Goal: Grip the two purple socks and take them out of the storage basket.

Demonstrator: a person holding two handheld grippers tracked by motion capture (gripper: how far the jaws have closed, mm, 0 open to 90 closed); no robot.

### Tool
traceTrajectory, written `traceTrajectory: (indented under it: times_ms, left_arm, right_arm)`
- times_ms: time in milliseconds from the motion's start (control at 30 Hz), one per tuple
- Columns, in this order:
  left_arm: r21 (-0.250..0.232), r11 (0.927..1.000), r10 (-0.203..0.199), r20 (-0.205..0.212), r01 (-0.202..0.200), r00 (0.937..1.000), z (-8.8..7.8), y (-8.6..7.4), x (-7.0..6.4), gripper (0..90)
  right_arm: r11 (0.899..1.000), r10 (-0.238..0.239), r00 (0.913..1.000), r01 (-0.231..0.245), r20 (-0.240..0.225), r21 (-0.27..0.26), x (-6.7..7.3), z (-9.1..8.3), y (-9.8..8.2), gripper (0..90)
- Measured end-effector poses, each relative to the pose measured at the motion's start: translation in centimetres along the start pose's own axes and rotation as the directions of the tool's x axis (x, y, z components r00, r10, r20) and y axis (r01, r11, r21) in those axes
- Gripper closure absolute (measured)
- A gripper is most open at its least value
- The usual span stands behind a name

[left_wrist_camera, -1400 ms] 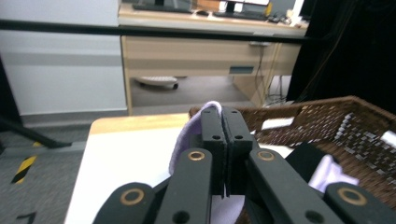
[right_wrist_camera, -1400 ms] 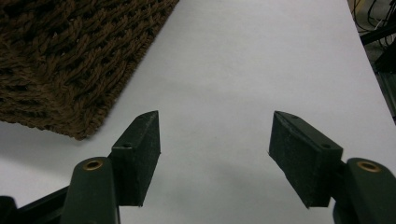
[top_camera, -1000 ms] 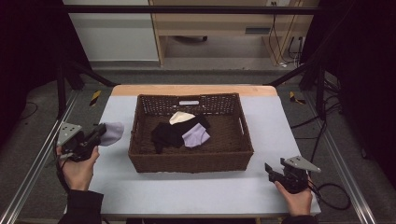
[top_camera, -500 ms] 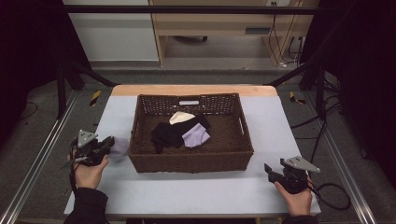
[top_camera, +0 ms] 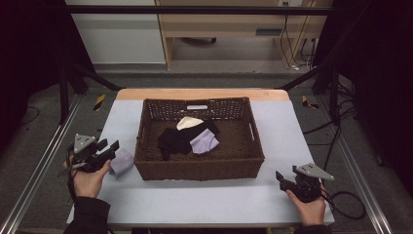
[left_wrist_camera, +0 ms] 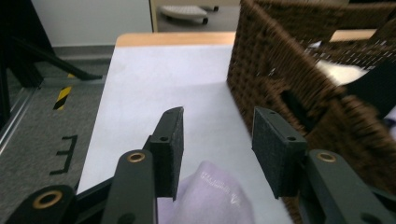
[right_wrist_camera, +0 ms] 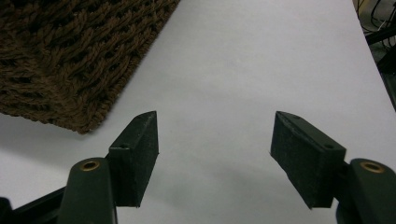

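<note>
A lavender sock (top_camera: 122, 162) lies on the pale table (top_camera: 204, 204), just left of the brown wicker basket (top_camera: 199, 168). My left gripper (top_camera: 106, 148) is right beside it. In the left gripper view, my left gripper (left_wrist_camera: 217, 149) has just been opening, and the sock (left_wrist_camera: 210, 198) sits low between the parted pads with neither pressing on it. The basket wall (left_wrist_camera: 299, 79) rises to the right. My right gripper (top_camera: 281, 178) rests near the table's front right corner. Its jaws (right_wrist_camera: 215, 158) have just been opening and stand apart over bare table.
Inside the basket lie a black sock (top_camera: 178, 139), a lavender sock (top_camera: 204, 143) and a cream one (top_camera: 187, 123). A basket corner (right_wrist_camera: 70, 56) is ahead and left of the right gripper. Metal rails run along both sides of the table.
My left hand came down and nearer the table's front with the lavender sock, then its jaws parted and the sock settled on the table. The right hand has stayed put.
</note>
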State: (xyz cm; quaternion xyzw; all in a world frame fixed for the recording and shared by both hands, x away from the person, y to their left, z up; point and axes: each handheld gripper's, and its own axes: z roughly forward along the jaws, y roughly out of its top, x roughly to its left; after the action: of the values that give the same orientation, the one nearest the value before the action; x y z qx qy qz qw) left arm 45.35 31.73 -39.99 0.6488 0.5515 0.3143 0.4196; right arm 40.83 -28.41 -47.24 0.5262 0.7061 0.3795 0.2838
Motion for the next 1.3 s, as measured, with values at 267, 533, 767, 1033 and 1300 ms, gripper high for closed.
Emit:
traceTrajectory:
  times_ms: [267,533,767,1033,1300]
  left_arm:
    - [-0.061,0.998,0.019,0.057,-0.016,0.9982,-1.4,1.5,-2.2,52.1]
    - [-0.094,0.995,0.044,0.098,-0.035,0.9942,-2.0,3.1,-4.0,51.7]
    - [-0.113,0.9923,0.069,0.15,-0.052,0.9863,-1.4,4.3,-6.2,50.8]
    - [-0.123,0.9875,0.121,0.189,-0.098,0.9745,-0.1,6.1,-9.5,51.1]
    - [-0.112,0.9814,0.178,0.232,-0.156,0.9563,2.0,7.0,-13.0,51.6]
  right_arm:
    - [1.0,0.002,1.0,-0.002,-0.001,-0.002,0.0,0.0,0.0,31.8]
    - [1.0,0.015,0.9999,-0.015,-0.002,-0.004,0.0,-0.1,0.0,31.7]
    - [1.0,0.008,1.0,-0.008,0.003,-0.001,0.1,0.0,-0.1,31.8]
    - [1.0,0.015,0.9999,-0.015,0.002,-0.004,0.0,0.0,0.0,31.5]
    - [1.0,0.012,0.9999,-0.012,0.004,-0.004,0.0,0.0,-0.1,31.6]
